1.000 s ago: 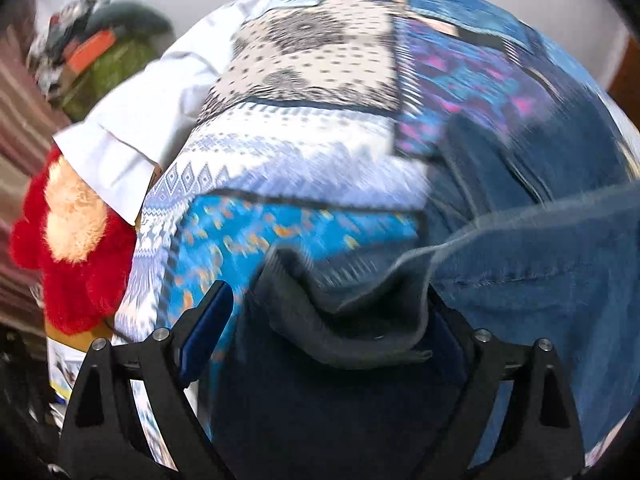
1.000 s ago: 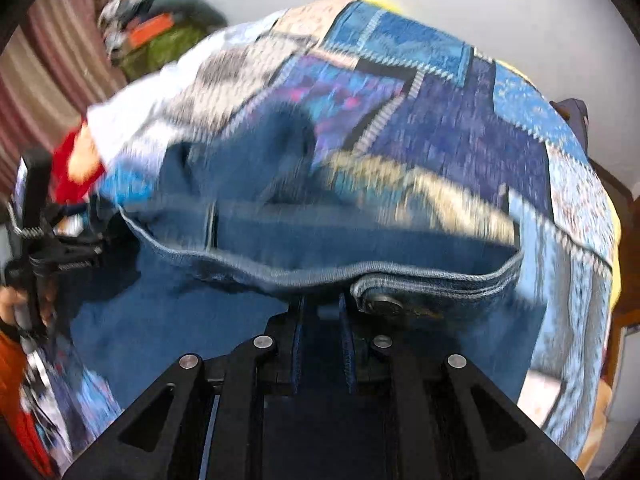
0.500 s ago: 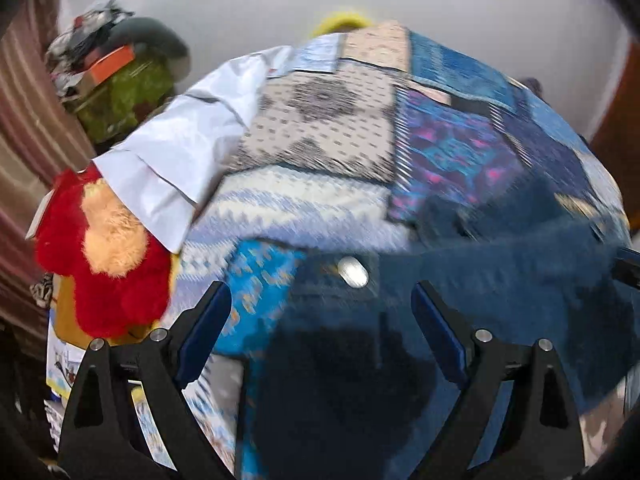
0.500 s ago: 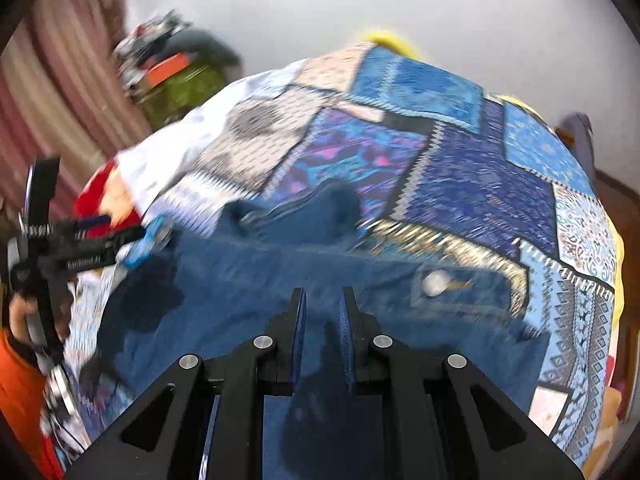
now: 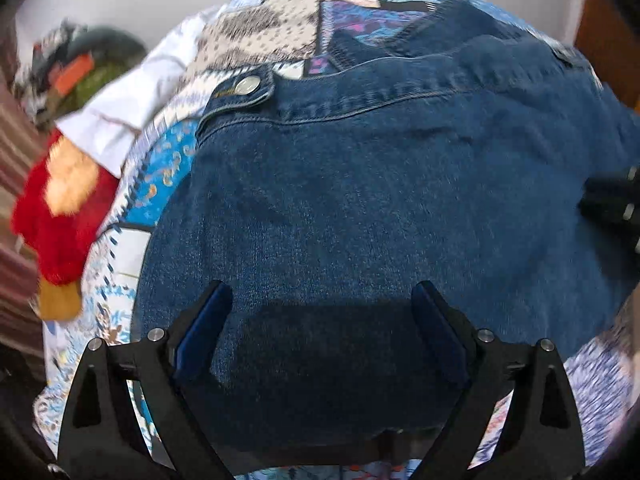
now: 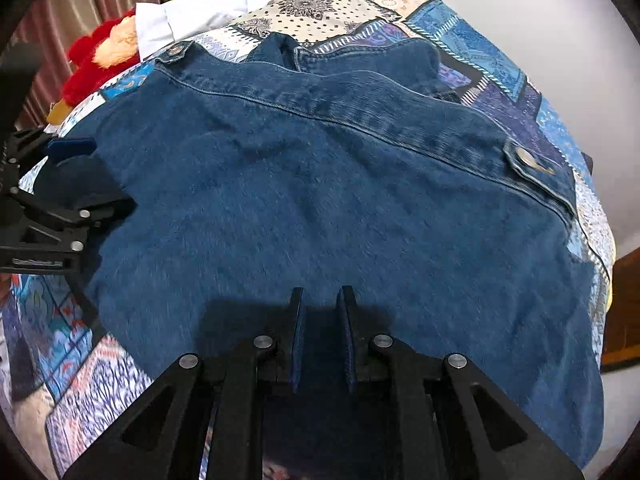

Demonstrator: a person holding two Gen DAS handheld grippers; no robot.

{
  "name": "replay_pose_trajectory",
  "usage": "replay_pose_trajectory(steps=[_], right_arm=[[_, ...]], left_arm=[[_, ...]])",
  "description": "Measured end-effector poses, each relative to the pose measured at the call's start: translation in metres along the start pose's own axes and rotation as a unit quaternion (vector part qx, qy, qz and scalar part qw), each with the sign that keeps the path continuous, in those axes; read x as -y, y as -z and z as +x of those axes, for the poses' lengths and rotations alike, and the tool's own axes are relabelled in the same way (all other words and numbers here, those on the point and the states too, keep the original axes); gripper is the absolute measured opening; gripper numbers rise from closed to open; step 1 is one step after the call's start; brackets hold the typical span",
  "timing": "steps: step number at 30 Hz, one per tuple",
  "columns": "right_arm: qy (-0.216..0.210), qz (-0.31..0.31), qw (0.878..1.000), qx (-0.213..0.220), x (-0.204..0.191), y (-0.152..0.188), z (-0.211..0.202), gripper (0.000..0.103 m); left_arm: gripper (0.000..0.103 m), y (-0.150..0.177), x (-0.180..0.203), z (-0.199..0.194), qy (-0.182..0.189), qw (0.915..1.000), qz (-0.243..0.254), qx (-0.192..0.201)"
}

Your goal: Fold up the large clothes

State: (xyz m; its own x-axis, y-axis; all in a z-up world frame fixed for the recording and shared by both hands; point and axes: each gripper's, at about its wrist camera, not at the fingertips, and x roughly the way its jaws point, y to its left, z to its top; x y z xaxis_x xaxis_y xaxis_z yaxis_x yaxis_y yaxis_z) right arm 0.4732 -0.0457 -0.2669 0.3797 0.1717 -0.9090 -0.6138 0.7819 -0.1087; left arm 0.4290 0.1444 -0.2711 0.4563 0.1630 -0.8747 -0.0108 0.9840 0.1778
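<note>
Denim jacket [image 6: 340,200] flat across bedspread [image 6: 480,40]

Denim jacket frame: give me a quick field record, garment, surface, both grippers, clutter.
garment: denim jacket, spread flat, metal snap tabs at both hem corners
surface: patchwork bedspread
left gripper: open, fingers wide apart over the denim, nothing pinched
right gripper: shut, with denim seemingly between the fingers
clutter: white shirt and red plush toy at the far left edge of the bed
</note>
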Motion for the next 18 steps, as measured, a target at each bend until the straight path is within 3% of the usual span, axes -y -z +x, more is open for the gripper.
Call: replay_pose_trajectory(steps=[2,5,9,13,16,18], right_arm=[[0.050,-0.012,0.999,0.000,0.006,0.008,-0.006,0.012],[0.083,-0.009,0.997,0.002,0.026,0.022,-0.012,0.012],[0.010,0.051,0.999,0.003,0.067,0.033,-0.025,0.012],[0.076,0.055,0.996,0.006,0.091,0.048,-0.037,0.012],[0.038,0.087,0.995,0.011,0.119,0.066,-0.045,0.012],[0.031,0.100,0.994,0.015,0.129,0.073,-0.050,0.012]], left_arm=[[0.094,0.003,0.000,-0.001,-0.001,1.0000,-0.006,0.000],[0.094,0.003,-0.004,-0.001,0.001,1.0000,-0.008,-0.002],[0.094,0.005,-0.007,-0.005,-0.001,0.9999,-0.014,-0.006],[0.094,0.011,-0.016,-0.005,-0.003,0.9997,-0.025,-0.006],[0.094,0.016,-0.020,-0.008,0.008,0.9993,-0.036,-0.007],[0.099,0.018,-0.022,-0.009,-0.006,0.9992,-0.039,-0.009]])
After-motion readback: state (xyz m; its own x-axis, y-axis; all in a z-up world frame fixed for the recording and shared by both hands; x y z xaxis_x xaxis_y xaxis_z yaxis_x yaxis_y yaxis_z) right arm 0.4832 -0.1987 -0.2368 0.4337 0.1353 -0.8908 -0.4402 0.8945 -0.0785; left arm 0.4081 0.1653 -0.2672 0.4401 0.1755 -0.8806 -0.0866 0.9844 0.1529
